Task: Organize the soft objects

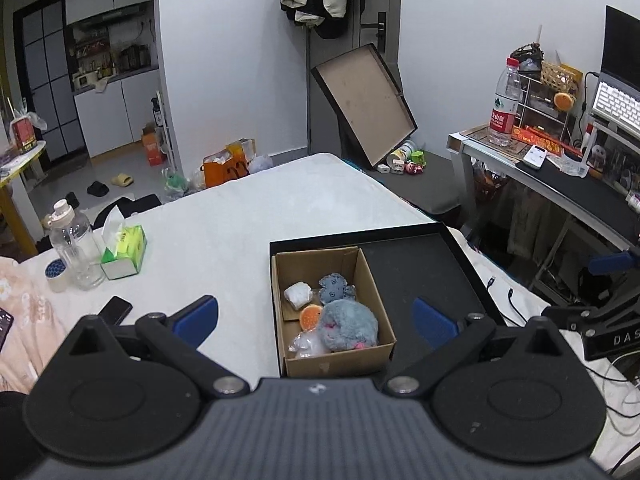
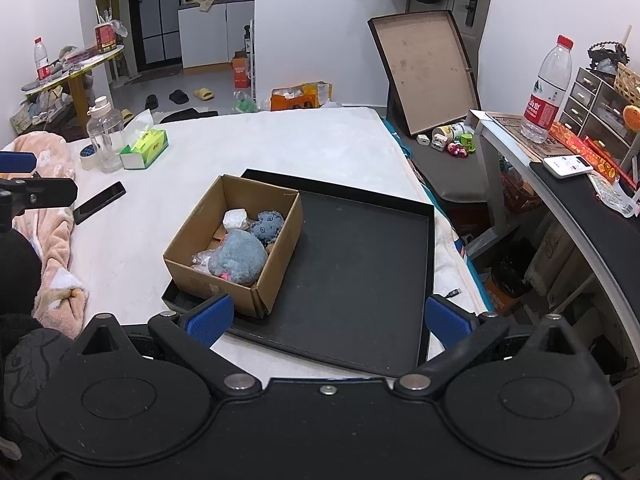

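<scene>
**Mia:** Two blue fingers (image 1: 198,318) of the left claw (image 1: 316,320) are sitting closest to us, spread wide, and nothing is sitting between them.

**Ben:** Is the right claw (image 2: 328,318) doing the same?

**Mia:** Yes, it is hanging wide open over the near edge of the black tray (image 2: 360,264), holding nothing.

**Ben:** Where are the soft toys staying?

**Mia:** They are lying in the cardboard box (image 1: 340,358), which is standing in the left part of the tray, on the white bed (image 1: 240,216). A big grey plush (image 1: 350,326) is filling the near end. A small blue plush (image 1: 334,286) is lying behind it, touching it.

**Ben:** What is hiding?

**Mia:** An orange round thing (image 1: 310,315) is peeking out, half covered by the grey plush. A white lump (image 1: 298,294) and a clear bag (image 1: 308,344) are lying there too, but I cannot tell what they are.

**Ben:** And to the side?

**Mia:** A phone (image 2: 98,202), a green tissue pack (image 2: 146,148) and a clear bottle (image 2: 104,136) are resting on the bed, well apart from the box.
</scene>
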Tool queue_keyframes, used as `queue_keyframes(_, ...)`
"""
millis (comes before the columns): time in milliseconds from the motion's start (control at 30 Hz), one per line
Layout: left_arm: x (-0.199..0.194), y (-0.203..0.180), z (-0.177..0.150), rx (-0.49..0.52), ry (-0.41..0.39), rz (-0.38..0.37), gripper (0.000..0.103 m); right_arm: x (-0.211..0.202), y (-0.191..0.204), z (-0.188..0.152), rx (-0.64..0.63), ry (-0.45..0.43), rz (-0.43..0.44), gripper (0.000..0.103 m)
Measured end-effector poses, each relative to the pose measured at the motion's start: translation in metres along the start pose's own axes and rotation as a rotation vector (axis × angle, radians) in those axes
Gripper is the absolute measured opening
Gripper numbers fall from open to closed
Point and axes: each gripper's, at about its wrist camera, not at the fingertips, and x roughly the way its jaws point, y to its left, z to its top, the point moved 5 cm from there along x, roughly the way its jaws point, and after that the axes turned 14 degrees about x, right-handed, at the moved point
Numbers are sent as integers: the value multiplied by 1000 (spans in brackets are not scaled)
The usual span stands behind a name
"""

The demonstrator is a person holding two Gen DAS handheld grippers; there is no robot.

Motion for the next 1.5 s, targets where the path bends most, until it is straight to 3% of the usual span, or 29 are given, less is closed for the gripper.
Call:
queue_keyframes(433, 3, -6, -15, 27, -42, 13, 103, 1, 0, -1, -1, -84, 6, 103)
queue_keyframes(1500, 6, -9, -38, 27, -39, 12, 103, 8, 2, -13, -20, -63, 5, 103)
